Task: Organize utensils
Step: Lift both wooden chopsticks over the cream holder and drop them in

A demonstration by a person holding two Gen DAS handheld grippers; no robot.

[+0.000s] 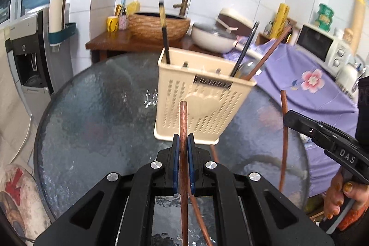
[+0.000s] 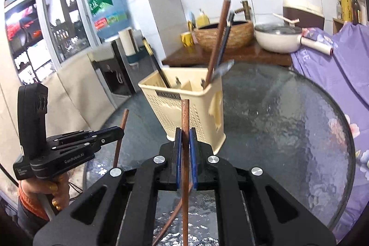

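My left gripper (image 1: 183, 138) is shut on a brown wooden chopstick (image 1: 183, 117), which stands upright between the blue pads above the round glass table (image 1: 96, 112). My right gripper (image 2: 185, 130) is shut on a second brown chopstick (image 2: 185, 112), also upright. Each gripper shows in the other view: the right gripper (image 1: 287, 118) with its chopstick (image 1: 284, 149) and the left gripper (image 2: 121, 130) with its chopstick (image 2: 120, 144). Just beyond both stands a cream perforated utensil holder (image 1: 203, 105) (image 2: 161, 107). It holds a black chopstick on its left side, and a brown chopstick, a black chopstick and a metal spoon on its right side.
Behind the table are a wooden counter with a woven basin (image 1: 159, 27) and a white lidded pan (image 1: 212, 36). A water dispenser (image 1: 30, 57) stands at the left. At the right, purple flowered cloth (image 1: 306, 84) drapes under a microwave (image 1: 322, 47). A person's hand (image 1: 343, 195) holds the right gripper.
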